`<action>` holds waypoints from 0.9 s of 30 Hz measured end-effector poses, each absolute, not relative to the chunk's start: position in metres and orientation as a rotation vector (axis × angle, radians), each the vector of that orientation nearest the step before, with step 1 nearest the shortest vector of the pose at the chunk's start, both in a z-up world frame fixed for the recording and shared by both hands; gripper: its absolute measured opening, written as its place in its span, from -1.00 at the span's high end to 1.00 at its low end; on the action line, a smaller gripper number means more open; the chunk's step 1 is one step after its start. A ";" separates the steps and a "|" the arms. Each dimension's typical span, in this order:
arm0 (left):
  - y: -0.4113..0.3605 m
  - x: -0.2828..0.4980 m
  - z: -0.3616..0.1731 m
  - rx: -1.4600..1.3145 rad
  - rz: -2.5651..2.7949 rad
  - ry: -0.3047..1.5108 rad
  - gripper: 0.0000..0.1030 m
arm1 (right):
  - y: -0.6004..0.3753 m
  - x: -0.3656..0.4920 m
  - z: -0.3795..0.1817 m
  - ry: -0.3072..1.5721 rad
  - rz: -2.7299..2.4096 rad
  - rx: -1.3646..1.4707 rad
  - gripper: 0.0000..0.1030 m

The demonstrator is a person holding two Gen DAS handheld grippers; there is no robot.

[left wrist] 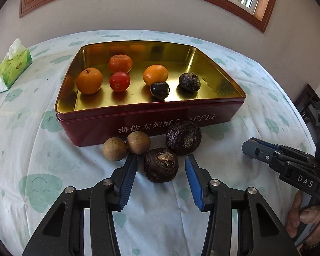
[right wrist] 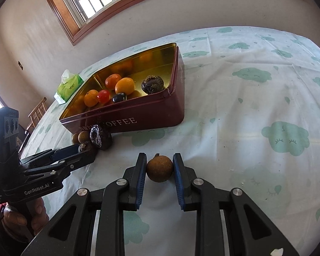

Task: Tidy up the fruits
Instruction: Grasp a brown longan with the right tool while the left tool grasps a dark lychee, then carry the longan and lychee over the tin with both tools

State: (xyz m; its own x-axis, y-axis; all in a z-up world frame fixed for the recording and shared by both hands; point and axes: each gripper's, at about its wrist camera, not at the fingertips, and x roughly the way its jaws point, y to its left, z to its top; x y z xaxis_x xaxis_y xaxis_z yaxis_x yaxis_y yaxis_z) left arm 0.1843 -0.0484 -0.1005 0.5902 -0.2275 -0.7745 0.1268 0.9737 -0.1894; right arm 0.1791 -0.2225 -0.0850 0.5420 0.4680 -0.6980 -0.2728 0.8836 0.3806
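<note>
Fruit dominates the left wrist view: we see the dark wrinkled fruit (left wrist: 161, 164) lying on the tablecloth (left wrist: 21, 132) just in front of the red tin (left wrist: 138, 125), its scarred stem end turned up and away from us; it is roundish, so we can name no long axis. Our left gripper (left wrist: 161, 160) slopes down over it, jaws part open, both blue pads clear of the skin, holding nothing. A bigger dark fruit (left wrist: 183, 137) and two tan longans (left wrist: 125, 146) crowd against the tin's front wall, one longan touching the left fingertip. Oranges, a tomato and dark fruits lie inside the tin.

From the right wrist view, our right gripper (right wrist: 159, 167) is clamped on a tan longan (right wrist: 159, 167) in front of the tin (right wrist: 151, 115), stem nub up. A green tissue pack (right wrist: 69, 86) sits beyond the tin.
</note>
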 end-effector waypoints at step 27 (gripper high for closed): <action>-0.029 0.126 -0.043 -0.048 -0.167 0.730 0.35 | -0.212 0.161 -0.073 0.862 0.383 0.182 0.54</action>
